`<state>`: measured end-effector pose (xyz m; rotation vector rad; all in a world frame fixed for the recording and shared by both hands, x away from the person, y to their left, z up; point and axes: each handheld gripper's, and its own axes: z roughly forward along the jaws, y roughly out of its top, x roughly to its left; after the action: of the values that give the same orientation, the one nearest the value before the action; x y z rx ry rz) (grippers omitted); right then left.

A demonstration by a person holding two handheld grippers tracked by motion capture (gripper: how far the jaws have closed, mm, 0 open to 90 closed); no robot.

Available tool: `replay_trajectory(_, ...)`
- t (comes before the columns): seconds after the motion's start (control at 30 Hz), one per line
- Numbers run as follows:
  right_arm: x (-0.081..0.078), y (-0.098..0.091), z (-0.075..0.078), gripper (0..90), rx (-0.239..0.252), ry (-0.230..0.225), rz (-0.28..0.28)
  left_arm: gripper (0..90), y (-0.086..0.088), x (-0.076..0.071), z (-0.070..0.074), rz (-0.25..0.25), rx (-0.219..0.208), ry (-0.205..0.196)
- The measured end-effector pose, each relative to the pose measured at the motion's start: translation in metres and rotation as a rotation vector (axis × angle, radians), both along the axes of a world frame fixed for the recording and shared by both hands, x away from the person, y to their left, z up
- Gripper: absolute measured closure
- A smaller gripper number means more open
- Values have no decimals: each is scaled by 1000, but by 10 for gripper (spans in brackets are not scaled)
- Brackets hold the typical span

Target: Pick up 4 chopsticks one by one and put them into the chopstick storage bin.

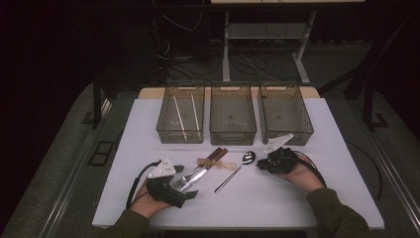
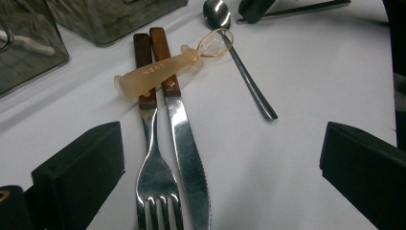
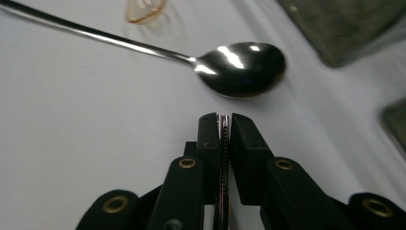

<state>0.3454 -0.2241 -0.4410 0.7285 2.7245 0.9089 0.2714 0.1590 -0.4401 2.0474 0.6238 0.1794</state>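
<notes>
High view: white table carries three smoky clear bins in a row at the far edge; the left bin holds two pale sticks. Near the person, cutlery lies in a loose cluster in the middle of the table: wood-handled fork and knife side by side, a translucent amber baby spoon lying across their handles, and a steel spoon just to the right, bowl toward the bins. Left gripper rests low on the table, jaws wide apart, nothing between the pads, fork tines and knife blade lying in the gap. Right gripper has its jaws together with nothing visible between them, tips just beside the steel spoon's bowl, not touching. Left gripper view reads "LUSN" embossed on the amber handle. No other writing readable.
</notes>
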Motion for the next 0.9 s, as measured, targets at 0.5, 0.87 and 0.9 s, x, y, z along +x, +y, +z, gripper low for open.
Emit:
replay_trajectory(0.5, 10, -30, 12, 723, 107, 5, -138, 2, 1, 0, 0, 1, -5, 2)
replay_trajectory(0.87, -35, -90, 33, 595, 88, -4, -243, 1, 1, -1, 1, -2, -7, 1)
replay_trajectory(0.9, -39, -93, 33, 598, 76, -15, -245, 1, 1, -1, 1, -1, -9, 1)
